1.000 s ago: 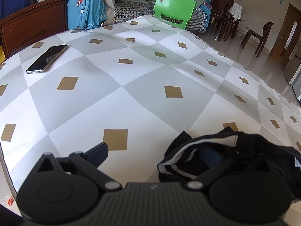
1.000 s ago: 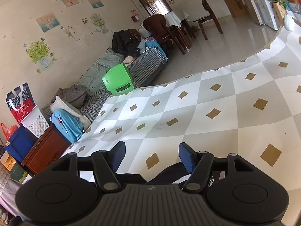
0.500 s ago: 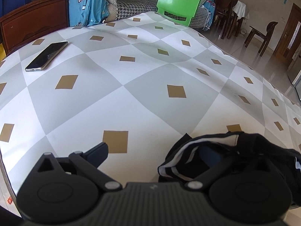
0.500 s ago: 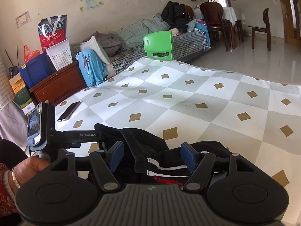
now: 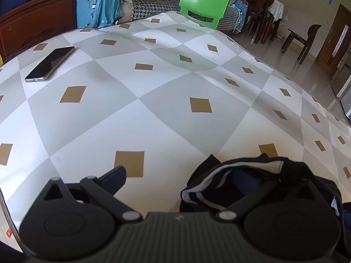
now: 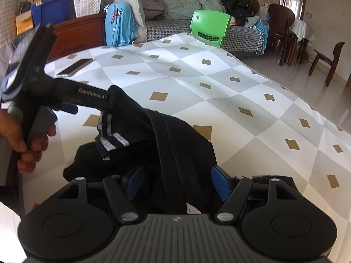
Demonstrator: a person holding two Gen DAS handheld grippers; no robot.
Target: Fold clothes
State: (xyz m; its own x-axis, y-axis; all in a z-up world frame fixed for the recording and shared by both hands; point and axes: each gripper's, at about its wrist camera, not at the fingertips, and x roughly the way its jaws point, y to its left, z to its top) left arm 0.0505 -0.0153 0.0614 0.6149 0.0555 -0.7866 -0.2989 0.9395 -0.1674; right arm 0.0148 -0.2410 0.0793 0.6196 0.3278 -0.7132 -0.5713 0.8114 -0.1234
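Observation:
A black garment [image 6: 186,144] with white stripes lies bunched on the diamond-patterned tablecloth [image 5: 153,114] at the near edge. In the left wrist view my left gripper [image 5: 182,175] stands open. Its left finger is bare over the cloth, and the black garment [image 5: 252,179] hangs over its right finger and hides the pad. In the right wrist view a hand holds that left gripper [image 6: 72,100] at the left, with a striped fold draped from it. My right gripper [image 6: 177,183] is open low over the pile. A thick black band of the garment runs between its blue pads [image 6: 221,186].
A phone [image 5: 49,63] lies at the table's far left. Behind the table stand a green chair [image 5: 204,6], a sofa heaped with clothes [image 6: 186,6] and a wooden cabinet [image 6: 81,32]. The table's edge drops to the tiled floor [image 5: 307,65] on the right.
The right gripper has rolled level and come down toward the left one; the garment now sits between its fingers. The left gripper has stayed in place with the cloth over its finger.

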